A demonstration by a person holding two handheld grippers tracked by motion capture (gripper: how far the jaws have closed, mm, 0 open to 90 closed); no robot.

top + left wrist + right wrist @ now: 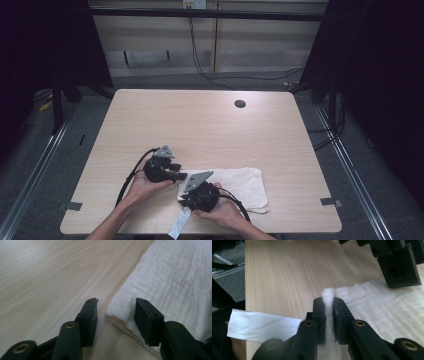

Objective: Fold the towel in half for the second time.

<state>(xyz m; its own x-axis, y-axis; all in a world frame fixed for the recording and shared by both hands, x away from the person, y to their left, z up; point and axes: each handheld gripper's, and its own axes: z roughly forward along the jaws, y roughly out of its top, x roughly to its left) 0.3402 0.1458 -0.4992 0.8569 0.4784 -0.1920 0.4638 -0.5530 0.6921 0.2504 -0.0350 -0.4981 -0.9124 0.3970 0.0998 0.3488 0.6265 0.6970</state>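
Cloth work, three views.

High view: white cloth (235, 187) lies folded flat on the bench (200, 125), near the front edge, right of centre. Left gripper (181, 175) points at the cloth's left end; right gripper (186, 196) sits just beside it at the near left corner. Both hands (142, 186) come in from the front edge. Strip of white tape (180, 223) on the bench edge below the right gripper. Far half of the bench is bare apart from a round cable hole (240, 104), so there is open room to draw the cloth away from the person.

Left gripper view: jaws apart, straddling the cloth's (175, 282) folded corner. One pad (147, 320) rests against the top layer, the other (88, 320) stands off on bare wood; no pinch yet. Placement looks meant to take the corner from the side.

Right gripper view: jaws drawn together on a raised pinch of cloth (329, 293), a tuft showing above the pads (319, 315). Probably holds that corner fast while the other gripper takes its own. Left gripper's jaw hangs over the cloth at upper right. Bench edge and floor lie close by at the left.
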